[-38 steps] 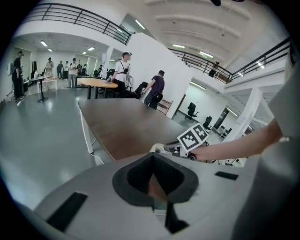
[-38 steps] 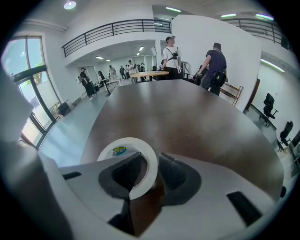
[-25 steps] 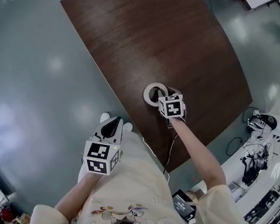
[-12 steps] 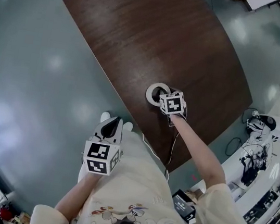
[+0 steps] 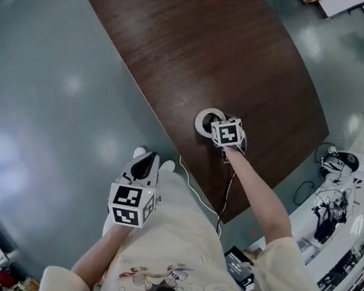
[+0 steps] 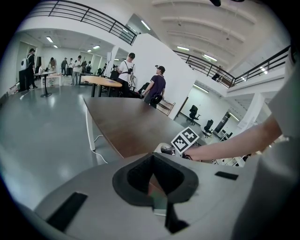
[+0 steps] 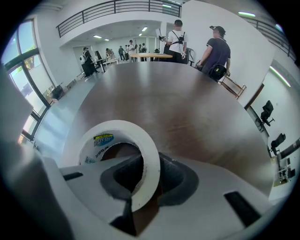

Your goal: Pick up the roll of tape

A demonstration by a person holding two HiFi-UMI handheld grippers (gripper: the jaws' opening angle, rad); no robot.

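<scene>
The white roll of tape (image 5: 206, 119) lies flat on the dark wooden table (image 5: 206, 35), near its close edge. My right gripper (image 5: 215, 127) points steeply down at it. In the right gripper view the roll's near wall (image 7: 143, 145) stands between the jaws of the right gripper (image 7: 136, 190). Those jaws are closing, and a thin dark gap still shows beside the wall. My left gripper (image 5: 146, 159) hangs off the table over the floor, shut and with nothing in it (image 6: 152, 180). From the left gripper view I see the right gripper's marker cube (image 6: 185, 139) at the roll (image 6: 161, 148).
A white cable (image 5: 195, 191) runs off the table's near edge toward my body. Grey floor (image 5: 54, 87) surrounds the table. Desks, chairs and gear stand at the far right (image 5: 339, 194). Several people stand beyond the table's far end (image 7: 197, 44).
My right gripper's cube has crept a little further over the roll. The roll and the left gripper look unmoved, apart from a slight drift of the view.
</scene>
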